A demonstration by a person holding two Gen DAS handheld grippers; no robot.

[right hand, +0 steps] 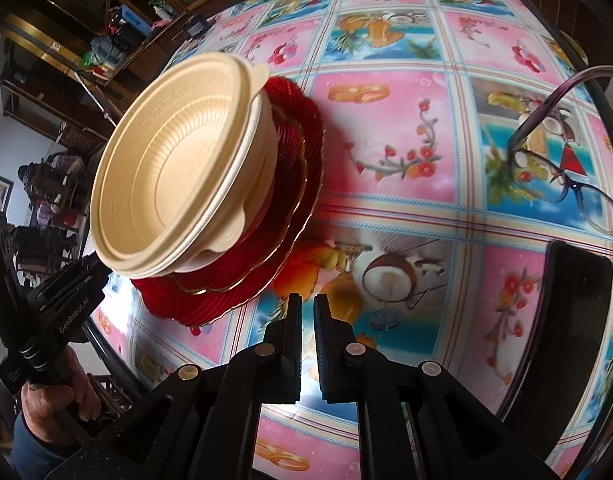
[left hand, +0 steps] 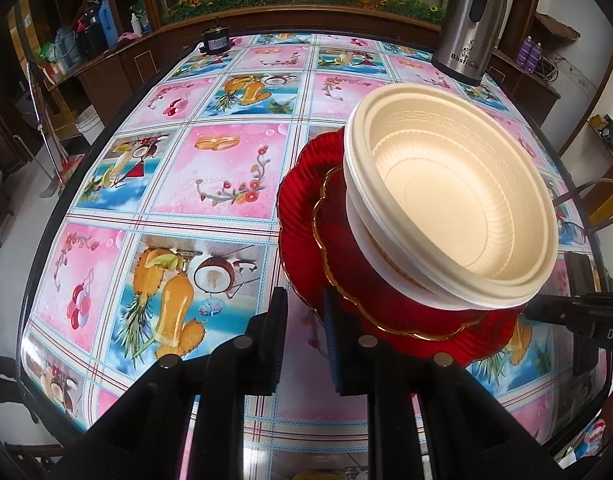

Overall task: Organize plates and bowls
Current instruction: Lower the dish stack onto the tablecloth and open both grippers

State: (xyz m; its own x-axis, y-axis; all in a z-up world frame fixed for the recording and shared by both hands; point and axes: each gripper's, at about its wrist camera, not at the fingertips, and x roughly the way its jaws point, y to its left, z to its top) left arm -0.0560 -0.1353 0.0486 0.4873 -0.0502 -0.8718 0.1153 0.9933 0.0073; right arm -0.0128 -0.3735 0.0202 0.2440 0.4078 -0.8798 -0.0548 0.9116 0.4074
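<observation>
Cream bowls (left hand: 458,208) sit nested on two stacked red plates (left hand: 306,208) on the patterned tablecloth (left hand: 210,168). Your left gripper (left hand: 304,312) stands slightly parted at the plates' near rim — nothing pinched. Your right gripper (right hand: 307,312) is pressed nearly together, empty, beside the stack — glasses (right hand: 554,168) well apart.

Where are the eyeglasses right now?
In the right wrist view the eyeglasses lie on the patterned tablecloth at the right edge, just beyond the dark phone and well right of the stacked cream bowls on the red plates.
</observation>
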